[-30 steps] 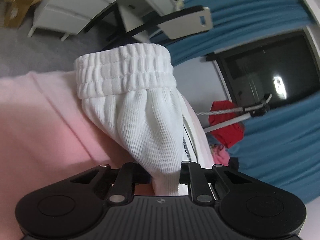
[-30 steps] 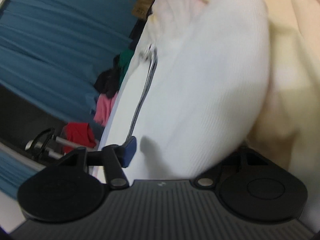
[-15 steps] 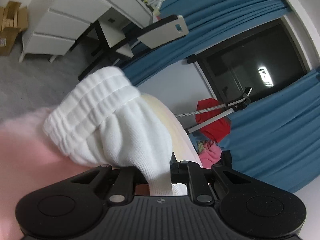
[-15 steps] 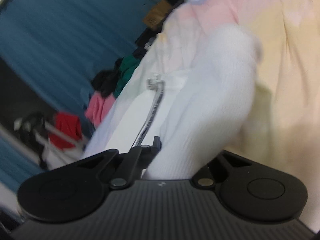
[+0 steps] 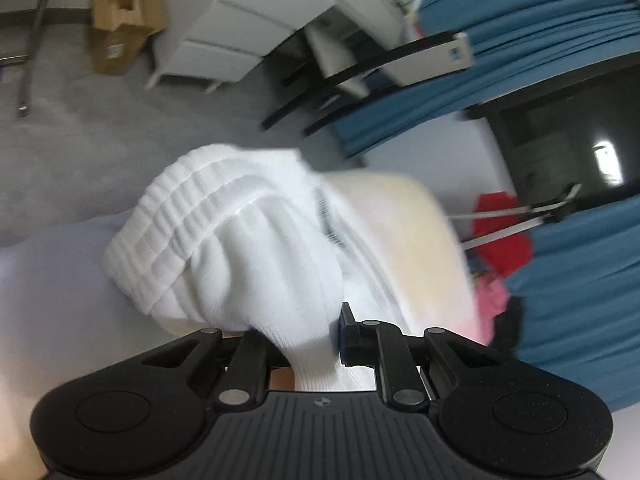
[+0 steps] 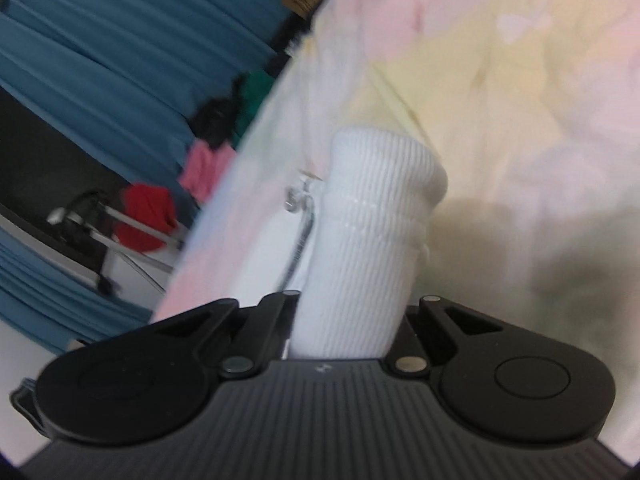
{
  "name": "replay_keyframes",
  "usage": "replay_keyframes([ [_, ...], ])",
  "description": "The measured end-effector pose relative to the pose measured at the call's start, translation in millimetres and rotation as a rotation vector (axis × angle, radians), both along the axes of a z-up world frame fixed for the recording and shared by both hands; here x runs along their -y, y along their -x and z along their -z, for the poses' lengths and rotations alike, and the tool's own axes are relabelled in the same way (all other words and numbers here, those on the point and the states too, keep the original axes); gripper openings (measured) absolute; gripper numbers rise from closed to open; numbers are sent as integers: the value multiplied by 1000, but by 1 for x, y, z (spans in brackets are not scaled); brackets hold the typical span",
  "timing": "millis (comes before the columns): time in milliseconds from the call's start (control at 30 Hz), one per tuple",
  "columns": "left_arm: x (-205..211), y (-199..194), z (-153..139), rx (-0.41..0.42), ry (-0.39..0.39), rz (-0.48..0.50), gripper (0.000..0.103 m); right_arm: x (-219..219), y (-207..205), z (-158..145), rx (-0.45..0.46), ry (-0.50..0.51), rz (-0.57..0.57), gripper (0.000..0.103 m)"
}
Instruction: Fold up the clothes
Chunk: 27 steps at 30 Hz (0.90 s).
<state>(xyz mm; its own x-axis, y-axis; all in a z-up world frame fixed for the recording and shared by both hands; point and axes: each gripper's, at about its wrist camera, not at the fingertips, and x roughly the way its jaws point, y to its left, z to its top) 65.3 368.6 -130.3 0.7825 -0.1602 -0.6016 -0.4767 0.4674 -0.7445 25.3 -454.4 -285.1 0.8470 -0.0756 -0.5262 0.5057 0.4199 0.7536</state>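
Observation:
A white ribbed garment with an elastic waistband (image 5: 224,240) hangs bunched in front of the left wrist camera. My left gripper (image 5: 310,344) is shut on its fabric, which is squeezed between the fingers. In the right wrist view, another part of the same white ribbed garment (image 6: 368,240) runs up from my right gripper (image 6: 344,332), which is shut on it. A metal zipper pull (image 6: 296,200) dangles beside the fabric. Below lies a pastel pink and yellow bedsheet (image 6: 520,80). The fingertips of both grippers are hidden by cloth.
A white drawer unit (image 5: 240,28), a cardboard box (image 5: 120,24) and a black-framed chair (image 5: 400,60) stand on the grey floor. Blue curtains (image 6: 100,40) hang behind. Red and pink clothes (image 6: 148,216) drape on a metal rack (image 5: 520,216).
Both grippers have swung with the garment still held. The left view has tilted toward the floor and box. In the right view the white fabric now looks narrower and more upright.

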Motion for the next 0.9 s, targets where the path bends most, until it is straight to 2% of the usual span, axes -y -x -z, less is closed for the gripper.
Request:
replay_keyframes([
  [100, 3, 8, -10, -31, -61, 16, 23, 3, 2, 6, 11, -18, -11, 10],
  [200, 20, 19, -28, -48, -175, 32, 28, 2, 3, 3, 24, -14, -2, 10],
  [233, 26, 24, -34, -46, -206, 35, 37, 2, 3, 4, 25, -16, -1, 10],
  [333, 50, 36, -53, -31, -278, 31, 56, 5, 2, 6, 35, -31, 4, 10],
  [367, 61, 40, -59, -33, -325, 31, 58, 5, 2, 6, 36, -29, 4, 10],
  [433, 82, 49, -72, -36, -420, 30, 78, 5, 2, 6, 39, -24, 3, 10],
  [467, 93, 52, -77, -46, -469, 24, 82, 5, 1, 6, 40, -21, 4, 10],
  [533, 114, 54, -79, -69, -564, 11, 82, 5, 2, 4, 48, -13, 6, 10],
  [633, 147, 46, -82, -51, -659, 71, 82, 4, 3, 1, 55, 12, 7, 10],
  [733, 176, 36, -87, 13, -732, 141, 84, 2, 2, -3, 56, 38, 9, 10],
  [800, 197, 28, -87, 54, -775, 203, 91, -2, 2, -10, 61, 92, 0, 10],
  [900, 227, 12, -73, 75, -810, 302, 92, -6, 2, -17, 67, 133, 1, 10],
])
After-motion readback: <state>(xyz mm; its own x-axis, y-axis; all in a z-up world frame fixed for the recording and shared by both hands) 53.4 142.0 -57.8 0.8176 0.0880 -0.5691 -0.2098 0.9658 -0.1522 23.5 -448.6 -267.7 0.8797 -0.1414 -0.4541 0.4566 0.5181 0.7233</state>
